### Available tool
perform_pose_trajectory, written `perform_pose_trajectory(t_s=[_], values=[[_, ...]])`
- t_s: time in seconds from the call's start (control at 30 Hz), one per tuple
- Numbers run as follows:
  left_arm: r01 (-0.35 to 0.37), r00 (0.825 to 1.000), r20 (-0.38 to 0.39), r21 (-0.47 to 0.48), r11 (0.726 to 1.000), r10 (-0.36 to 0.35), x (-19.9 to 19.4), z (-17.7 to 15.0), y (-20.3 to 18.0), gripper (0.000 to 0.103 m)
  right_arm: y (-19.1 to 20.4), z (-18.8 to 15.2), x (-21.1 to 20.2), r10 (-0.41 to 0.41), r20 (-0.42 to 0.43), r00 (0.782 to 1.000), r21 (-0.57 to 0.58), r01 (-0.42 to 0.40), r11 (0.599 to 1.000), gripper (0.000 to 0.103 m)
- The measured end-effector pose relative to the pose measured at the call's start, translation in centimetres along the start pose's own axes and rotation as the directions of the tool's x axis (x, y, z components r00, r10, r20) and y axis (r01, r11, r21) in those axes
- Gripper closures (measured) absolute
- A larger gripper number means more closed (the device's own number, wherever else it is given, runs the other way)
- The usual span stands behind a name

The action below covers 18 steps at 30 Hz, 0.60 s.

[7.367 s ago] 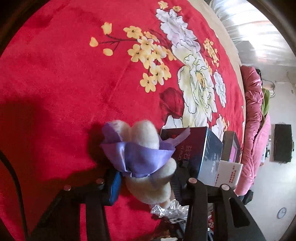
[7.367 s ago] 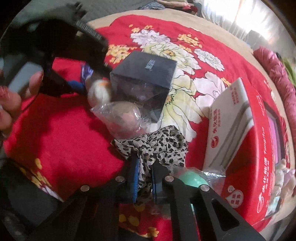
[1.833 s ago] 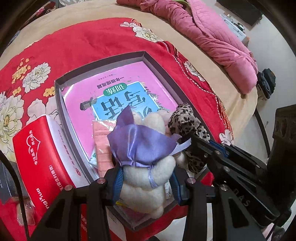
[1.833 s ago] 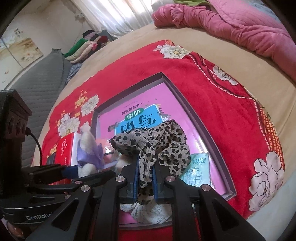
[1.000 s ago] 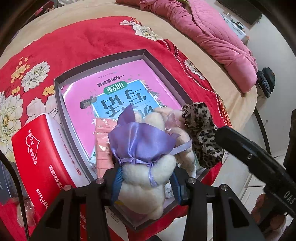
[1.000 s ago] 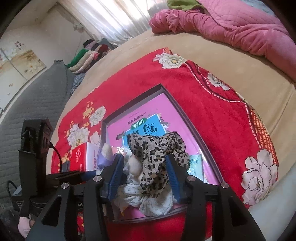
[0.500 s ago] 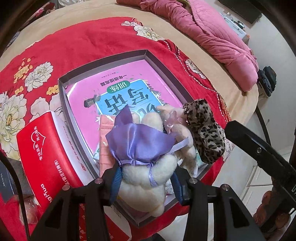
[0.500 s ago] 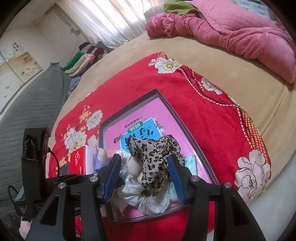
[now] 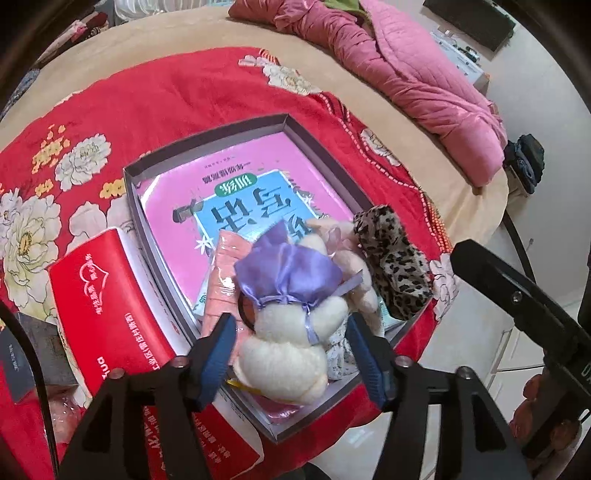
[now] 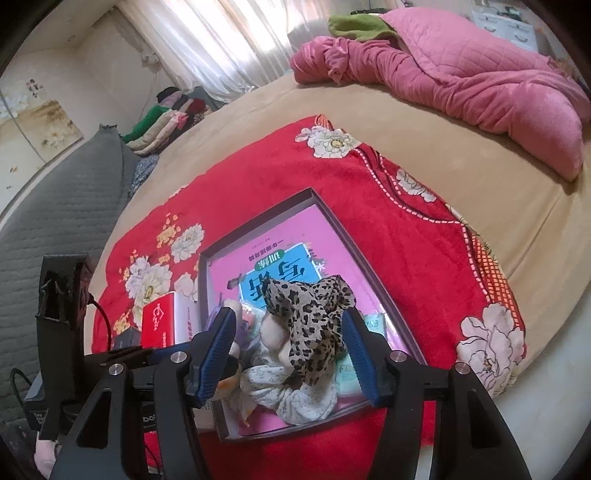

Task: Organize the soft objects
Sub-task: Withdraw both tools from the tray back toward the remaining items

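Nearest the left wrist camera, left claw (image 9: 291, 338) stands released, jaws just been opening, blue pads clear on both sides of the cream plush toy (image 9: 291, 343) that sits between them. Toy wears a purple satin wrap (image 9: 288, 271) tied with ribbon and lies in the near end of the grey tray box (image 9: 207, 129). Under and beside it: a salmon-pink packet (image 9: 221, 284), a white floral scrunchie (image 10: 295, 397), a mint-green packet (image 10: 349, 376), partly hidden. Second pale plush piece (image 9: 354, 258) leans against the toy's right side; cannot tell if it is a separate toy.

Right claw (image 10: 288, 354) is also released, jaws just been opening, pads apart from the leopard-print scarf (image 10: 314, 325) bunched between them. Scarf lies in the tray's near right corner, draped over the scrunchie and the pale plush; in the left view it hangs at the tray's right wall.

Tray floor further back is covered by a pink workbook (image 9: 251, 177) with a blue title panel, lying flat, far half bare of other items.

Left of the tray, touching its wall, red and white carton (image 9: 110, 314). Dark box (image 10: 127, 338) beyond that, contents not visible.

All of this sits on a red floral blanket (image 9: 166, 92) spread on the tan bed (image 10: 461, 177). Far end of bed: pink quilt (image 10: 461, 77) heaped up, green cloth (image 10: 354, 24) on it.
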<state>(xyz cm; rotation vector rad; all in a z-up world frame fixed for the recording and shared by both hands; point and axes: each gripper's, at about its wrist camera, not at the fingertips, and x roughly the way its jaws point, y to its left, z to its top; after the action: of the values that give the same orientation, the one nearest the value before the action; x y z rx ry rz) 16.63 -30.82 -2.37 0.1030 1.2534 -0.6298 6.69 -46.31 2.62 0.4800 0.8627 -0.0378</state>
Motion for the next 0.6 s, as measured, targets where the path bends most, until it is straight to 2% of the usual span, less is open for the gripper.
perform_pose_trajectory(t_s=[0.3,0.37,0.53,0.6], values=[[-0.005,0.999,0.049,0.000,1.000,0.005,-2.3,-0.3,0.5,0.034,1.0,0.3,-1.5,-0.038,0.035,0.999,-0.018,0.039,0.999,0.041],[-0.009,0.998,0.058,-0.005,1.000,0.009,-2.7,-0.4,0.8,0.034,1.2,0.3,-1.8,-0.044,0.042,0.998,-0.020,0.045,0.999,0.032],[-0.011,0.997,0.076,-0.017,1.000,0.012,-3.8,-1.0,1.4,0.034,2.1,0.3,-2.7,-0.051,0.061,0.997,-0.039,0.054,0.998,0.031],[-0.013,0.996,0.090,-0.023,1.000,0.015,-4.5,-1.3,1.6,0.021,2.5,0.2,-3.1,-0.056,0.070,0.996,-0.051,0.059,0.997,0.031]])
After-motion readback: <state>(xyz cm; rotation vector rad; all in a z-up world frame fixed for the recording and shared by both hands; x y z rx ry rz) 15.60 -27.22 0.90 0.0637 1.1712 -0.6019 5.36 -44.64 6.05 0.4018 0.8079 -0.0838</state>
